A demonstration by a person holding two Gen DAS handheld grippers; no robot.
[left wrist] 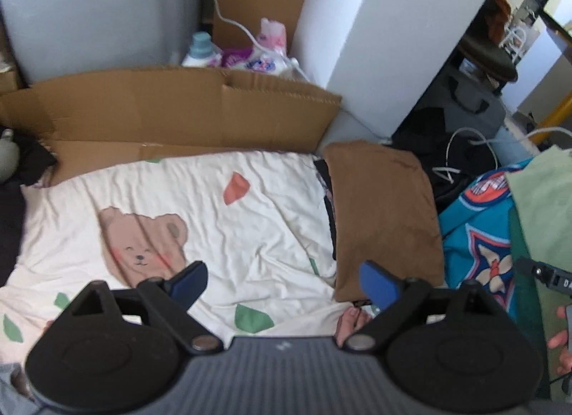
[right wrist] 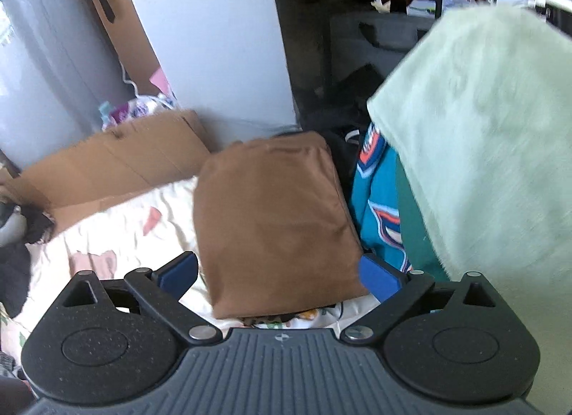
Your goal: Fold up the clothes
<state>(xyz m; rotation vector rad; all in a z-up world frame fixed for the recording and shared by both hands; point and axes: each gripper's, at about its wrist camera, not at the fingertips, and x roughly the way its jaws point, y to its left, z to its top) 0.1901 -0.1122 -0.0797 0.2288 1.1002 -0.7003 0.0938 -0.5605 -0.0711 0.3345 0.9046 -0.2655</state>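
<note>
Cream bear-print sheet (left wrist: 221, 214): folded brown garment (left wrist: 382, 214) at its right edge, teal jersey (left wrist: 472, 236) (pale green cloth (right wrist: 475, 150) overlapping) beside it. Left gripper (left wrist: 284, 281), right gripper (right wrist: 279, 272): jaws wide apart, empty.

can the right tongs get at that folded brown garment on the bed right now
Probably yes. The right tongs are open and empty, the folded brown garment lies straight ahead on top of the pile, and nothing sits between them.

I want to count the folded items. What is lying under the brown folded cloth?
Under the brown folded cloth a dark garment edge shows along its left side, and a patterned bit at its near edge. Both lie on the bear-print sheet. How many pieces are stacked beneath is hidden.
</note>
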